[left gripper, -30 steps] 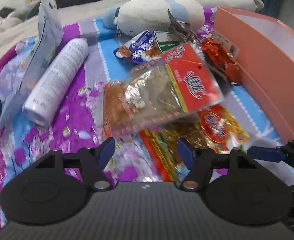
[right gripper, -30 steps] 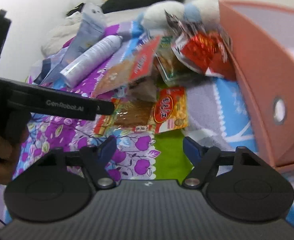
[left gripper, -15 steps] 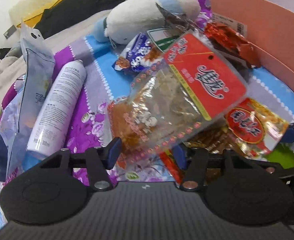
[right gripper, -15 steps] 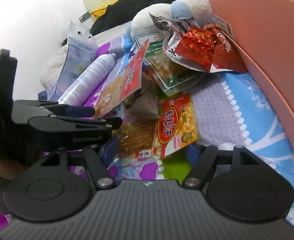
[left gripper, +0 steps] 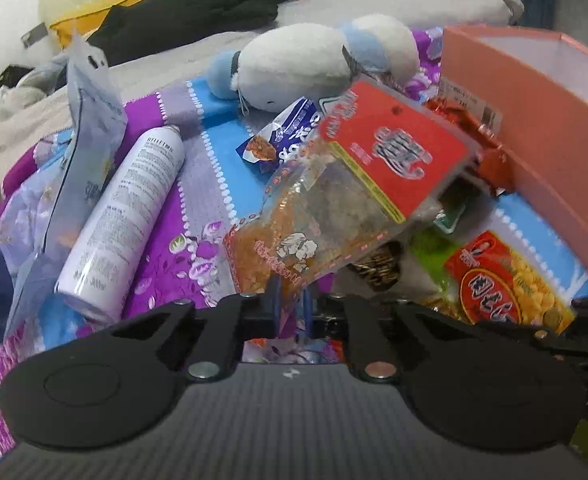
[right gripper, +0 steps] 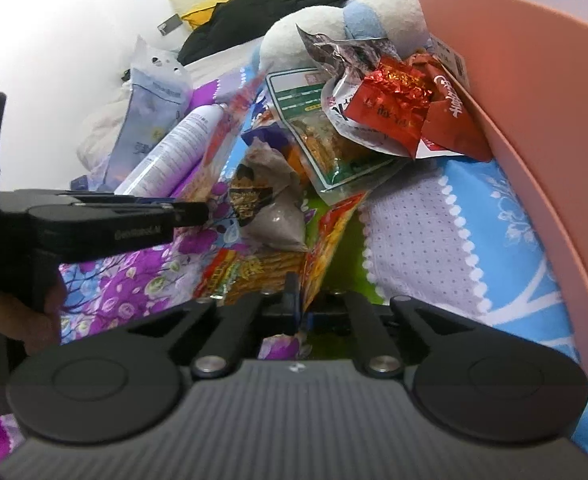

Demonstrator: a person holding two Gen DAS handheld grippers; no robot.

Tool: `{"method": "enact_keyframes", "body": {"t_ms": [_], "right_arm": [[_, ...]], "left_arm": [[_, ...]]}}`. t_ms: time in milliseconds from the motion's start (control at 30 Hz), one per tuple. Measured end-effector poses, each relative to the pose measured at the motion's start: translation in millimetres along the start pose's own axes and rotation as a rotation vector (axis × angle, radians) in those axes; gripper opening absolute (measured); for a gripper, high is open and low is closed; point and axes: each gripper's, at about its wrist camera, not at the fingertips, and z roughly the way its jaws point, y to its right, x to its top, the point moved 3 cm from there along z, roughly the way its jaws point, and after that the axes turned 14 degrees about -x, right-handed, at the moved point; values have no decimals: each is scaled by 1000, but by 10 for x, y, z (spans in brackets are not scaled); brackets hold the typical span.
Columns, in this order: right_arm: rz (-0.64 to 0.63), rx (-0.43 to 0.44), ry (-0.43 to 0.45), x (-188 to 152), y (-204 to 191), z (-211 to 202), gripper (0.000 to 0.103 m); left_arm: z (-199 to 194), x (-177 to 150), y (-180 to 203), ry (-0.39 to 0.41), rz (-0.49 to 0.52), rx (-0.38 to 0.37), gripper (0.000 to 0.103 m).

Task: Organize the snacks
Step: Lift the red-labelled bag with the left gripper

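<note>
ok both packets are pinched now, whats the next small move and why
Probably lift both, then carry them right to the pink box. The left hand-held gripper has just closed on the red-header snack bag, the right hand-held gripper on the corn snack packet, and both packets still overlap the pile.

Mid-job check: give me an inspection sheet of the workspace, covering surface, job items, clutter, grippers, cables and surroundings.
Surface: floral bedspread, purple and blue, on a bed.
Job's things: red-header snack bag raised by its lower edge; corn snack packet raised on edge; more packets piled beside the pink box, including a red foil pack and a green-label bag.
Clutter: white spray can lying down, pale blue pouch, plush toy.
Grippers: left gripper has just closed on the red-header snack bag; right gripper has just closed on the corn snack packet.
Cables: nothing seen.
Surroundings: dark clothing and pillows behind.
</note>
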Motion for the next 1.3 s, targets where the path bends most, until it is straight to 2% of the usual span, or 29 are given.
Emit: {"method": "enact_keyframes", "body": {"t_ms": [267,433,733,867,1133,1300], "right_arm": [[-5,9,4,-69,112,-393,4],[7,3,2,-143,223,-673,4],[-10,-25,1,-186,261,-1035,3],[-30,-40,-1,-136,257,-1090,3],[-39,-44,29,-12,274,-1260,3],[-90,-59,29,64,217,-1309,3]], "left_arm": [[-415,-185,271,41,-157,-47,8],[-721,-417,497,69,-266,-71,8],[-999,-674,698,109,-426,-96,8],[-1056,-665,770,117,-440,-111,8],[-1268,-540,880,180,-464,-155,5],[-1375,-468,922,218,-489,-168,3]]}}
